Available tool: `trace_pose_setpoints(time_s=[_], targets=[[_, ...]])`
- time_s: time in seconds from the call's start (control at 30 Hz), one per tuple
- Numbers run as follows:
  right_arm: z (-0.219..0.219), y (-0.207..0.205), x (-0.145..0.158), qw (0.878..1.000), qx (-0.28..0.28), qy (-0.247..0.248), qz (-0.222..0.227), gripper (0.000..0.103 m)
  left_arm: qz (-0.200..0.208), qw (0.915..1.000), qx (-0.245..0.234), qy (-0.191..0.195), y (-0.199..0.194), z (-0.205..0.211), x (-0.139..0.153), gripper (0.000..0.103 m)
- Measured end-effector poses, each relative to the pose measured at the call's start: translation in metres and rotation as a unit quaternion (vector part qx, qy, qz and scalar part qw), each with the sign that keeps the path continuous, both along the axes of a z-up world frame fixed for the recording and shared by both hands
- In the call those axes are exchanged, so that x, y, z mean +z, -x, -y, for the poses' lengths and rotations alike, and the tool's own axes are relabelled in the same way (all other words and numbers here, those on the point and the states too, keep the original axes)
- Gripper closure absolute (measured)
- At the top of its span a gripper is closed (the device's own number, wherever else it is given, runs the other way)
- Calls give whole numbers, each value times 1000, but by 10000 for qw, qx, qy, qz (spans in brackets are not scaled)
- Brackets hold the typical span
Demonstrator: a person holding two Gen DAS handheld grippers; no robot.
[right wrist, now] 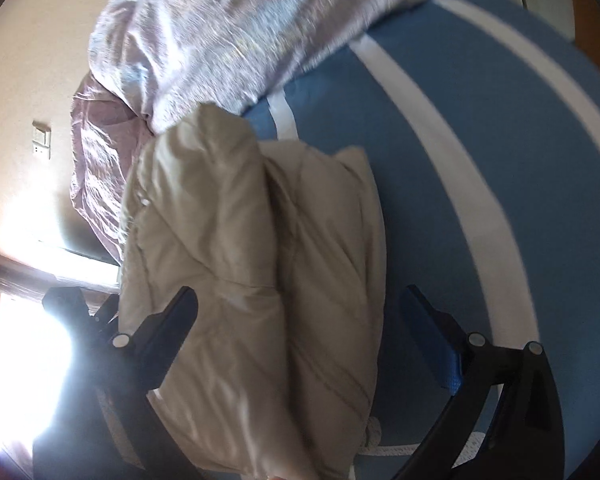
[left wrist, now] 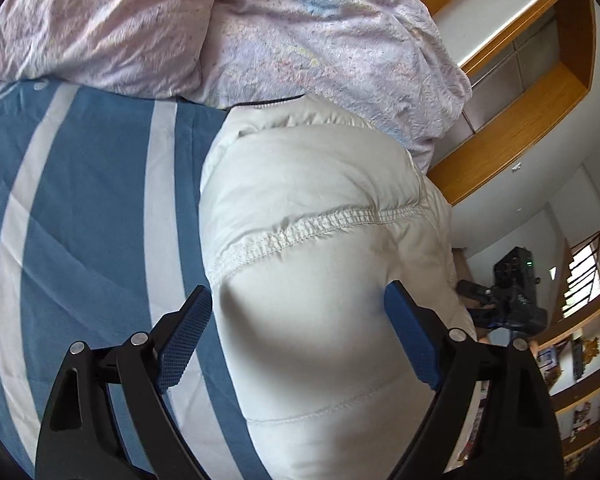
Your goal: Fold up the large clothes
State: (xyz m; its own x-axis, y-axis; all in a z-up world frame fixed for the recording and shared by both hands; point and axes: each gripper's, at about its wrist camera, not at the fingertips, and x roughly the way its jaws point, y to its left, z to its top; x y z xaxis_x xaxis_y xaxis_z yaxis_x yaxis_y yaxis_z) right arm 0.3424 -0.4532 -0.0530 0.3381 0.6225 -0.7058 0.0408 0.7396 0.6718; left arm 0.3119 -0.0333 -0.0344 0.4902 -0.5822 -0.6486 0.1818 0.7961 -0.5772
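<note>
A puffy off-white quilted jacket [left wrist: 320, 240] lies folded on a bed with a blue and white striped sheet [left wrist: 92, 184]. My left gripper [left wrist: 300, 308] is open, its jaws wide on either side of the jacket's near bulge, not closed on it. In the right wrist view the jacket [right wrist: 252, 248] is a thick folded bundle. My right gripper [right wrist: 300, 312] is open, one finger over the jacket's left part, the other over the blue sheet [right wrist: 460, 160]. The other gripper shows at the right of the left wrist view [left wrist: 512, 300].
A crumpled pink quilt [left wrist: 220, 28] is heaped at the far end of the bed, touching the jacket; it also shows in the right wrist view [right wrist: 228, 28]. Wooden cabinet frames [left wrist: 540, 92] and shelves [left wrist: 580, 360] stand to the right. A bright window [right wrist: 16, 360] glares at the left.
</note>
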Motion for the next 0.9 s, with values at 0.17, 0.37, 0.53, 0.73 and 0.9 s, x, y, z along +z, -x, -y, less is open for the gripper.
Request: trace_pose_setpoints(time_s=[0.17,0.37,0.53,0.73,0.9], targets=[[-5,-7,-16,9983,265,-445,-282,2,-69,9997,-215,99,-1,8,-3,8],[-7,-14,-28,9954,506,-686,-436,2,-82,9993,-353,77,-3,13,-7,1],[-13,-17,-28,9935,774,-722,-415,2,-165,9990,-364,196,-6,11,-13,1],[-34,-21,-32,9884,1109,-991,-314,2,-241,9981,-269,502,-7,5,-22,1],[-32,-16,-33,9882,1036,-1101,-239,6,-237,9977,-171,611,-6,5,-23,1]])
